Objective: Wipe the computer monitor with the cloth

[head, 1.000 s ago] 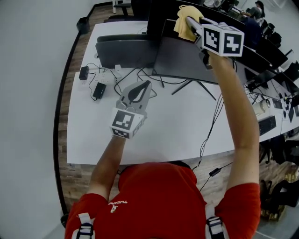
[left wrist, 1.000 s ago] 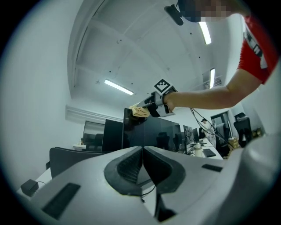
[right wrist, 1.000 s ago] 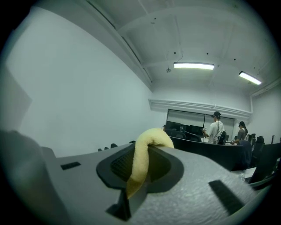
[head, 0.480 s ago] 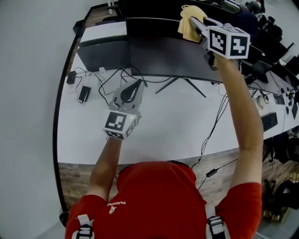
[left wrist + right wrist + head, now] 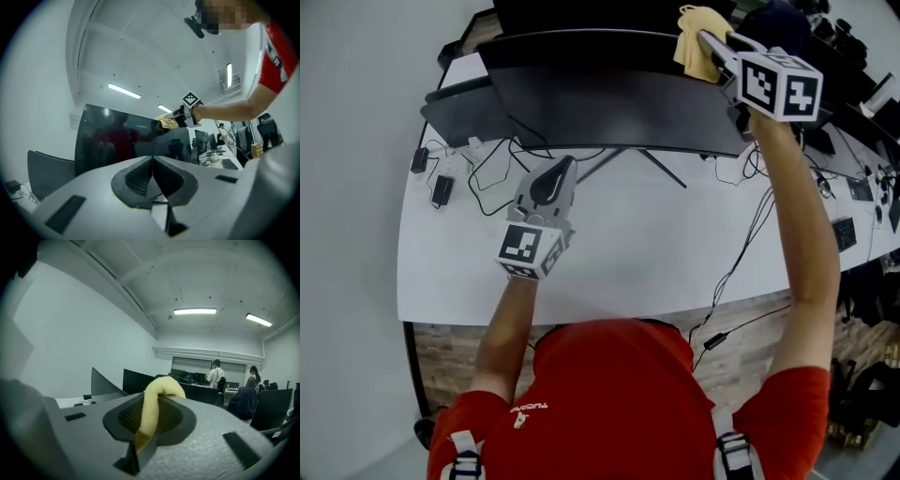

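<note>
A wide dark monitor (image 5: 619, 98) stands on the white desk (image 5: 656, 253), screen facing me; the left gripper view shows its black glossy screen (image 5: 117, 140) too. My right gripper (image 5: 705, 42) is raised at the monitor's top right edge, shut on a yellow cloth (image 5: 697, 39). In the right gripper view the cloth (image 5: 152, 408) is pinched between the jaws and bulges out above them. My left gripper (image 5: 555, 171) hovers low over the desk before the monitor's stand (image 5: 623, 161), jaws shut with nothing in them. From the left gripper view the cloth (image 5: 167, 123) rests at the screen's upper right.
A second dark monitor (image 5: 459, 108) stands to the left. Cables, a power strip (image 5: 473, 147) and black adapters (image 5: 442, 189) lie on the desk's left part. More desks with monitors and seated or standing people (image 5: 216, 376) fill the room beyond.
The head view has shifted so the monitor sits lower and more central. My right gripper with the cloth has moved right along the monitor's top edge. The left gripper stays shut over the desk.
</note>
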`<state>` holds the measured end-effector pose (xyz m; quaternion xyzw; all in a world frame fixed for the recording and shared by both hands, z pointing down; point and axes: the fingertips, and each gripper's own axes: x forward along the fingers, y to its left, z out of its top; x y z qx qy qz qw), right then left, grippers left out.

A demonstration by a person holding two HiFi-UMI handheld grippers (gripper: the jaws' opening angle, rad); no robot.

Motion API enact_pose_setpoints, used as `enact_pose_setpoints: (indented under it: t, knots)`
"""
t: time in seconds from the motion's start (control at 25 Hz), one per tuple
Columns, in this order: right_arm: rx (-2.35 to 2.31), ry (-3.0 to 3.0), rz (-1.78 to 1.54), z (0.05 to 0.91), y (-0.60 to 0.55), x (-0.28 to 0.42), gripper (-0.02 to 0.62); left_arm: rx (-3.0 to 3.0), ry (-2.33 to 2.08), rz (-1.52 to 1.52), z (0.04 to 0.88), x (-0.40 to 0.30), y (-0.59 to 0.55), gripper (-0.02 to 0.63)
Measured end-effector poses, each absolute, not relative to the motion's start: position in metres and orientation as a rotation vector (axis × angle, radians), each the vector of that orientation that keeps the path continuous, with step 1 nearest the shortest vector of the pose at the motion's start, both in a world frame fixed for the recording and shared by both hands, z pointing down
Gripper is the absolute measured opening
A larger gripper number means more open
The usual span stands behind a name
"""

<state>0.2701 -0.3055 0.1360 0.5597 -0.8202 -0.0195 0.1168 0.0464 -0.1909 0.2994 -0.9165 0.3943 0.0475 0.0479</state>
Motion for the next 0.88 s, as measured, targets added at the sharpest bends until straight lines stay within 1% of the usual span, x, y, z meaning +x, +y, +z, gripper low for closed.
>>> enact_pose_setpoints:
  t: [0.56,0.88]
  knots:
    - [1.705,-2.358,-0.027,0.139,-0.275,0.427,0.058,-2.787,1.198,0.127,0.299,0.150,-0.173,0.011]
    - [1.777,-2.344,0.013,0.141,-0.263,0.492,0.058,-2.784,1.174,0.102,0.297,0.184,-0.171,0.011]
